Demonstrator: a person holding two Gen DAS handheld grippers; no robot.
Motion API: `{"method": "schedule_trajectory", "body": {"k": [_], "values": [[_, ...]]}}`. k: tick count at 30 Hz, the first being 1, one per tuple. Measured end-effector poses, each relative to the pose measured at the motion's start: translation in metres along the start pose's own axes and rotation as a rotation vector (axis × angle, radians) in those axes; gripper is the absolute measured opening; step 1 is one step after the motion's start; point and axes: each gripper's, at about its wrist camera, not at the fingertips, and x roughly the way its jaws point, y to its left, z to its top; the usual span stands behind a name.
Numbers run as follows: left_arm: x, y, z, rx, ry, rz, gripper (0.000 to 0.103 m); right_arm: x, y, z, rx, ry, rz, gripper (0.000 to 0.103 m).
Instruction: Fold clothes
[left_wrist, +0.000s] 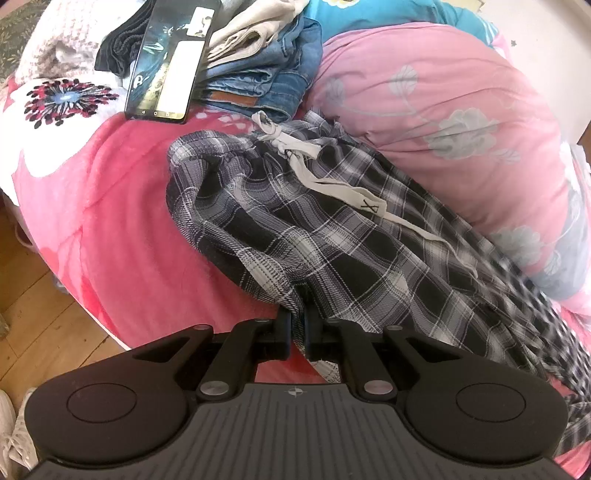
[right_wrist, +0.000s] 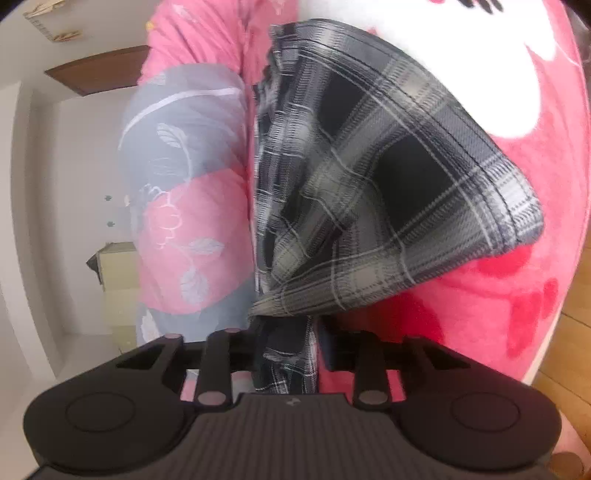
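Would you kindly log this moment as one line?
step: folding | left gripper: shut on plaid pants | right gripper: pants between fingers | surface: pink blanket

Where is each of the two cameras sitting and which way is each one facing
Left wrist: sits on the left gripper, angled down over the plaid trousers on the pink bedspread, toward folded jeans and a phone; its fingers pinch the plaid cloth.
Right wrist: sits on the right gripper, looking along the bed past a flowered duvet toward a white wall; plaid cloth lies between its fingers.
Shared: trousers, bedspread, duvet.
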Motion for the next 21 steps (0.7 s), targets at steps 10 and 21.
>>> {"method": "schedule_trajectory", "body": {"k": [10,21], "values": [[-0.002,0.005,0.0,-0.02,0.003,-0.015,0.005,-0.079,0.042,-0.002,-0.159,-0.094,0.038,0.0],[-0.002,0.002,-0.003,-0.026,0.009,-0.01,0.005,-0.054,0.05,-0.015,-0.175,0.065,-0.028,0.027]]}}
